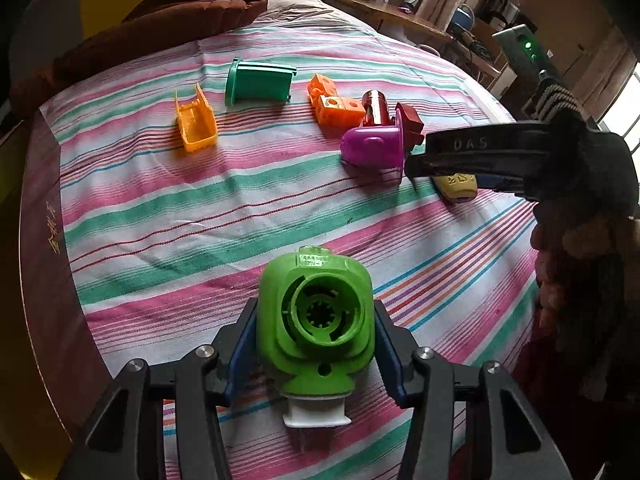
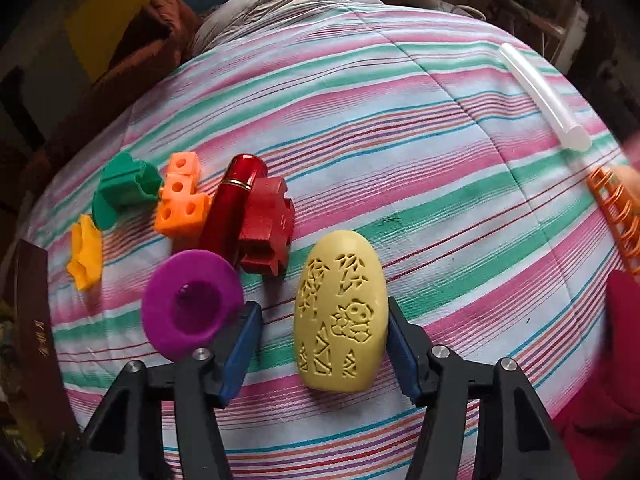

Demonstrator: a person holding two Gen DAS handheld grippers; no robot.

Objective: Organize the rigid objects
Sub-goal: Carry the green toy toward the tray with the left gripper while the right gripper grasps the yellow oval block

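1. Gripping the green housing (image 1: 316, 320), the left tool (image 1: 315, 344) presses both pads on its flanks, low over the striped bedsheet (image 1: 160, 216).
2. Right tool (image 2: 325, 344) straddles the yellow carved oval (image 2: 342, 316); right pad touches, left pad stands apart, so nothing is held.
3. Risk: the oval may pivot toward 9 o'clock into the purple cup (image 2: 192, 304); uneven closing would cause it.
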